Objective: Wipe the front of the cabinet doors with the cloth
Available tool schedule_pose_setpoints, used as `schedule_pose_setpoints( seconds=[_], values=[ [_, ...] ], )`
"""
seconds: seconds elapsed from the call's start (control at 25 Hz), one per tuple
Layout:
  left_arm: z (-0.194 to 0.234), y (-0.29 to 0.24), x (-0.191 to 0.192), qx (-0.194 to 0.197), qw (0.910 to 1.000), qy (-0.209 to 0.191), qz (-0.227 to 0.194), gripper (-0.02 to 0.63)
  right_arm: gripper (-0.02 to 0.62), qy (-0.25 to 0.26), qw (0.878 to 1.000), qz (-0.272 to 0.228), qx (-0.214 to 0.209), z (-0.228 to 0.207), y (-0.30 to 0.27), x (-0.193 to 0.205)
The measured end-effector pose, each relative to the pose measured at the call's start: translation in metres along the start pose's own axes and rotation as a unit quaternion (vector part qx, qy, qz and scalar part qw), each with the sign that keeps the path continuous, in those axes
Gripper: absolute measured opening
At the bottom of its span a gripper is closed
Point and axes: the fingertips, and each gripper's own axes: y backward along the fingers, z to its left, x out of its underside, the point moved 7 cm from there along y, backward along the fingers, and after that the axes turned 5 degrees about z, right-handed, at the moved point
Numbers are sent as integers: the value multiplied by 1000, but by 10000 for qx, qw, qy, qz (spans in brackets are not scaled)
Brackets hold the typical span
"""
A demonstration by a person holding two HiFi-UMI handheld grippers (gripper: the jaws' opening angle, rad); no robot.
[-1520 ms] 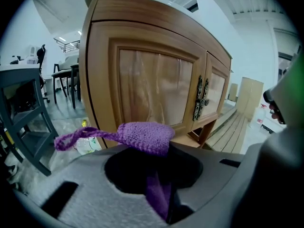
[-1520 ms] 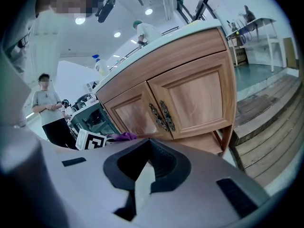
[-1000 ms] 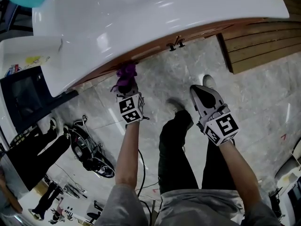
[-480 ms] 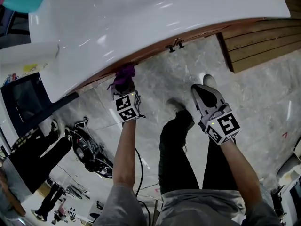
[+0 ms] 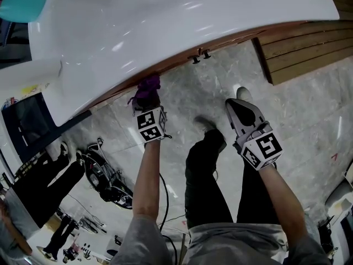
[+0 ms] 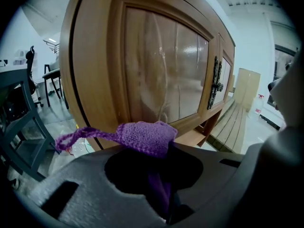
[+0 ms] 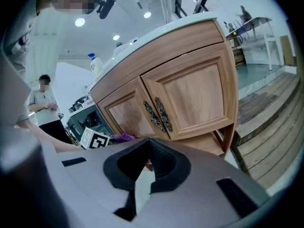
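A purple knitted cloth [image 5: 148, 88] is pressed against the left wooden cabinet door [image 6: 161, 75], low near that door's outer edge. My left gripper [image 5: 148, 101] is shut on the cloth [image 6: 145, 137], which bulges over the jaws, with a loose strand trailing left. The dark ornate handles [image 5: 198, 54] sit where the two doors meet, right of the cloth. My right gripper [image 5: 233, 106] hangs back from the cabinet over the floor, shut and holding nothing. The right gripper view shows both doors, the handles [image 7: 158, 114], the cloth [image 7: 124, 137] and the left gripper's marker cube [image 7: 96, 139].
A white countertop [image 5: 165, 21] with a basin overhangs the cabinet. Slatted wooden decking [image 5: 309, 48] lies to the right on the grey stone floor [image 5: 298, 115]. A dark desk [image 6: 19, 127] stands left of the cabinet. A person [image 7: 45, 108] stands beyond it.
The left gripper and cloth have slid slightly along the door towards the handles. The right gripper has barely moved.
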Motion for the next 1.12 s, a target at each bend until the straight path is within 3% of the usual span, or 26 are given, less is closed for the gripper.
schedule_pose_setpoints(
  seconds=[1.12],
  values=[
    [-86,-35,-24,486,9986,-179,49,72,9,-178,9995,-142,237,-58,32,-8]
  ],
)
